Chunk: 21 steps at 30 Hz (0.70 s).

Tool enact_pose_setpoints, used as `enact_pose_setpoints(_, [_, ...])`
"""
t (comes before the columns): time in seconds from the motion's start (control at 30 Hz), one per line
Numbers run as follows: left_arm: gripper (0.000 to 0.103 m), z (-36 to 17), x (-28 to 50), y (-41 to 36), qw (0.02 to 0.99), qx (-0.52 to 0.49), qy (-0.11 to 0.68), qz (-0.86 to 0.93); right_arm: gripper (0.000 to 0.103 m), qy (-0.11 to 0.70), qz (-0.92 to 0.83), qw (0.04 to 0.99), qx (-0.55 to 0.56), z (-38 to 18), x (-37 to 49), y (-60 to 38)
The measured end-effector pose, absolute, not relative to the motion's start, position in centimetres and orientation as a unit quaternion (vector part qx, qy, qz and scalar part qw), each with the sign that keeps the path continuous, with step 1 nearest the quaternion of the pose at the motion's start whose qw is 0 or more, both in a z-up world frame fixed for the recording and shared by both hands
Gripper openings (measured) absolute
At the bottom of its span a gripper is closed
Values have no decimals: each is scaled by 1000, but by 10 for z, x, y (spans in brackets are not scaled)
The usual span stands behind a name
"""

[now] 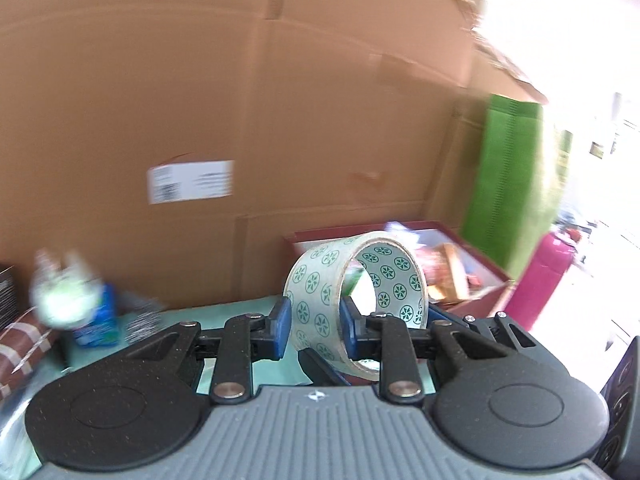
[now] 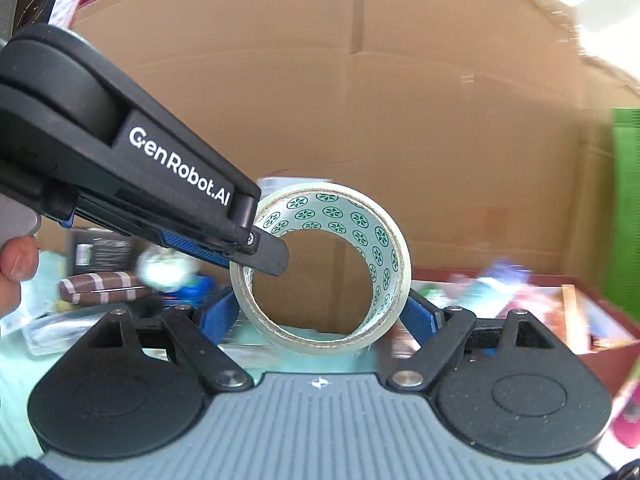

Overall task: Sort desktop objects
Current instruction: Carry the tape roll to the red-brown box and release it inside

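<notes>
A roll of clear tape (image 1: pixel 320 300) with green flower prints on its core is held in the air. My left gripper (image 1: pixel 314 326) is shut on the roll's wall, one blue pad outside, one inside the ring. In the right wrist view the same roll (image 2: pixel 384 240) sits between my right gripper's blue fingers (image 2: pixel 218 312), which touch its outer sides; my right gripper (image 2: pixel 320 312) is shut on it. The left gripper's body (image 2: pixel 132 184) reaches in from the upper left, its fingertip inside the ring.
A dark red box (image 1: pixel 496 284) with mixed items stands behind at the right, also in the right wrist view (image 2: pixel 600 356). A large cardboard wall (image 1: pixel 240 100) fills the back. A green board (image 1: pixel 508 176), a pink object (image 1: pixel 540 280), a striped brown case (image 2: pixel 100 286) and blurred clutter lie around.
</notes>
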<state>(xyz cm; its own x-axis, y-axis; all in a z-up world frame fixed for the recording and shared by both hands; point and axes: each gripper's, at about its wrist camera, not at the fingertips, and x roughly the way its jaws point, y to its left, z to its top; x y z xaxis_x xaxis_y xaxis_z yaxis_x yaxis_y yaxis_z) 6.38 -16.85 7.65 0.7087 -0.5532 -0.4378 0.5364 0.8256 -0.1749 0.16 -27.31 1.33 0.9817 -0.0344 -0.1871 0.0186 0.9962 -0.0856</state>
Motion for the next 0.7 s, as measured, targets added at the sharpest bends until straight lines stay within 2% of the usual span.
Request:
enact_pose_setpoints(0.33, [27,100,91,-264,892,-13,208,-400,84,54,-124,989,-56,34,-6,-365])
enact_pose_setpoints(0.53, [27,112,122,-312,886,-17,182,-427,84,20,-159,984,-76,45,26,-412])
enact_pose_setpoints(0.7, [27,110,159,-339,878,-33,195,-436,84,21,-172,982,-77,43,57,-439])
